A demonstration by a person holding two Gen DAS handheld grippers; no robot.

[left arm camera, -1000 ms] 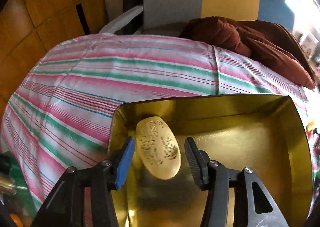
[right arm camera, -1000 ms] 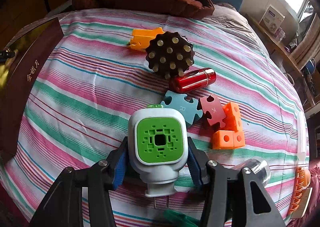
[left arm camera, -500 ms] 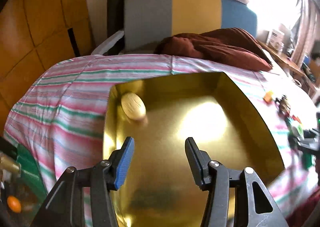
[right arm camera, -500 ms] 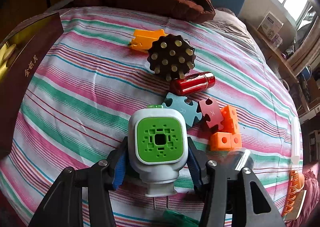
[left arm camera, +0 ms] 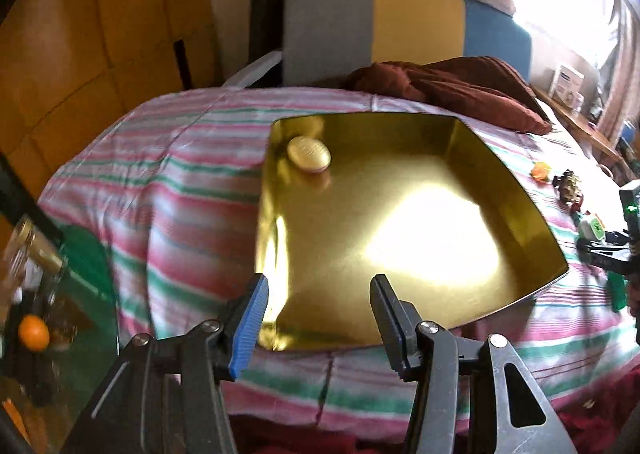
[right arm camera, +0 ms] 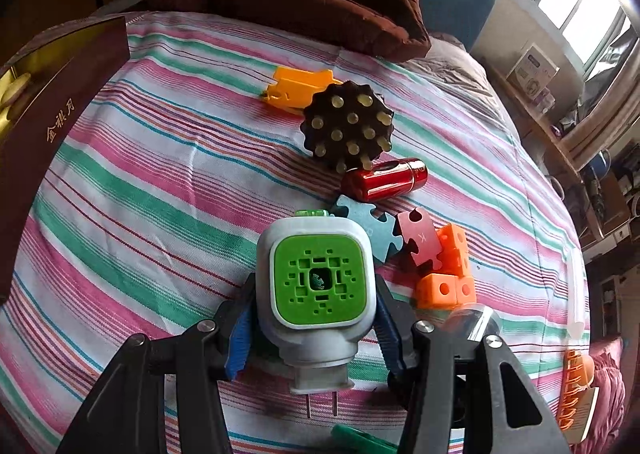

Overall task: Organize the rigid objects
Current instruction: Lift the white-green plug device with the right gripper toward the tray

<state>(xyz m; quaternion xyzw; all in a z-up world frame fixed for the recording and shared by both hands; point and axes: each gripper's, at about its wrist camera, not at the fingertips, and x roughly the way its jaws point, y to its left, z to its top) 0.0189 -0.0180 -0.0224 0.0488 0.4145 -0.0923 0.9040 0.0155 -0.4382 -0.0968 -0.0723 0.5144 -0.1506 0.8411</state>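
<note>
My left gripper [left arm camera: 318, 312] is open and empty, held back above the near edge of the gold-lined box [left arm camera: 472, 158]. A pale oval soap-like piece [left arm camera: 309, 154] lies in the box's far left corner. My right gripper [right arm camera: 316, 326] is shut on a grey and green plug-in device [right arm camera: 318, 278] with two metal prongs, held just above the striped bedspread. It also shows in the left wrist view [left arm camera: 592, 228] at the far right. The box's maroon outer wall [right arm camera: 52, 126] stands at the left of the right wrist view.
On the bedspread lie a yellow-orange piece [right arm camera: 296, 88], a dark studded disc [right arm camera: 346, 130], a red cylinder [right arm camera: 384, 179], blue [right arm camera: 370, 228] and pink [right arm camera: 420, 240] puzzle pieces, and orange cubes [right arm camera: 450, 274]. A brown blanket [right arm camera: 304, 10] lies at the back. A green piece [right arm camera: 356, 440] lies near the prongs.
My left gripper has let go of the oval piece in the box and pulled back and up. My right gripper still holds the plug-in device and has barely moved.
</note>
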